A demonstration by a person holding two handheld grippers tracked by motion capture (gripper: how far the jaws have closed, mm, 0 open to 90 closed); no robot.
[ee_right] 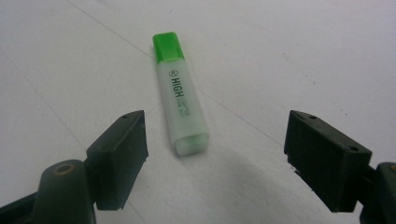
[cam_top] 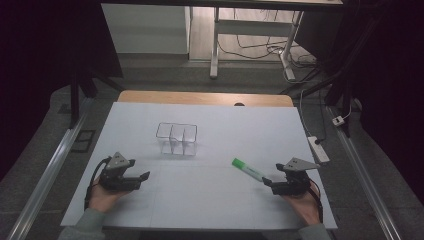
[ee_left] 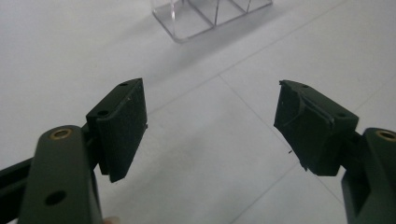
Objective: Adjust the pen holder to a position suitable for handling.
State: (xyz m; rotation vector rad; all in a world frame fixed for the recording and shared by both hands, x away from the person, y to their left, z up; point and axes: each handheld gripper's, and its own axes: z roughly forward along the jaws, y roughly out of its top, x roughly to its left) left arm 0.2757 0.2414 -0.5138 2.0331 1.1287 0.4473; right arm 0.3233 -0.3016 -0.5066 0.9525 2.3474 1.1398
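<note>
Item one — my right claw [ee_right: 215,154]: jaws spread wide, gripping nothing, touching nothing. It sits low over the white surface [cam_top: 210,195] near the right front, pointed at the green highlighter [ee_right: 180,93].

Item two — green highlighter: lies flat on the surface, green cap pointing away from my right claw, its pale butt end just ahead of the gap between the jaws, nearer the left jaw in the right gripper view. Apart from both jaws.

Item three — my left claw [ee_left: 210,126]: jaws likewise wide apart, empty, held over bare surface at the left front.

Item four — clear plastic organiser [cam_top: 176,138]: three compartments, upright, mid-surface, beyond my left claw and well apart from it.

Item five — room: open white surface between my two claws; the right edge of the surface runs close by my right hand [cam_top: 302,202].
</note>
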